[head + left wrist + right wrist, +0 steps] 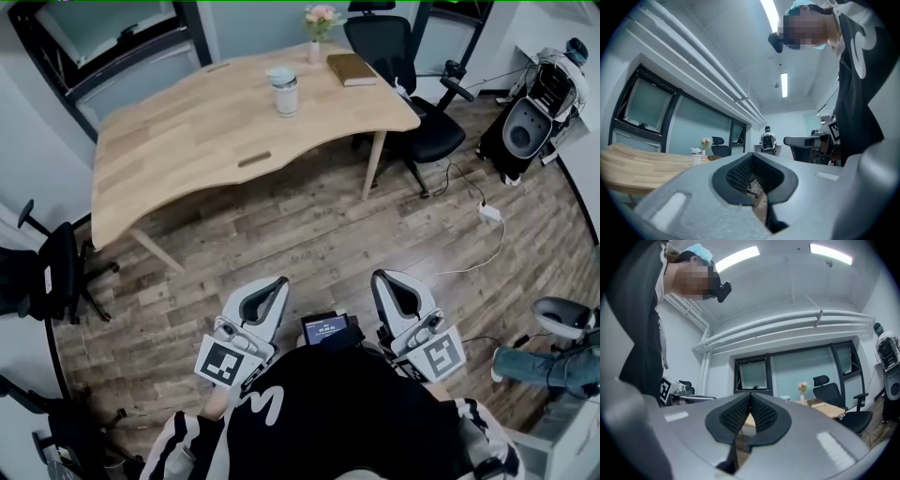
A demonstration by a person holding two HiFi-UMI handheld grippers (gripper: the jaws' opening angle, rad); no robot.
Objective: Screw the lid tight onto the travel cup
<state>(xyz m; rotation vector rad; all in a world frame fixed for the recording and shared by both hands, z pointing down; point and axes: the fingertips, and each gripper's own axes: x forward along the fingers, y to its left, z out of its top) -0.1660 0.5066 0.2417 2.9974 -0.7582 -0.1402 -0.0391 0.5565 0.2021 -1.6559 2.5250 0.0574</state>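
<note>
Travel cup with lid on stands upright on the desk, well apart from both grippers. Left gripper and right gripper clenched, empty, held over the floor.

Person wears black top — black-and-white striped sleeves

Dark wood-plank floor. Pale wood table w/ curved edge, far centre. Black office chair far right, another at left edge. Dark-framed windows on far wall. Ceiling strip lights lit; white pipes below ceiling.
</note>
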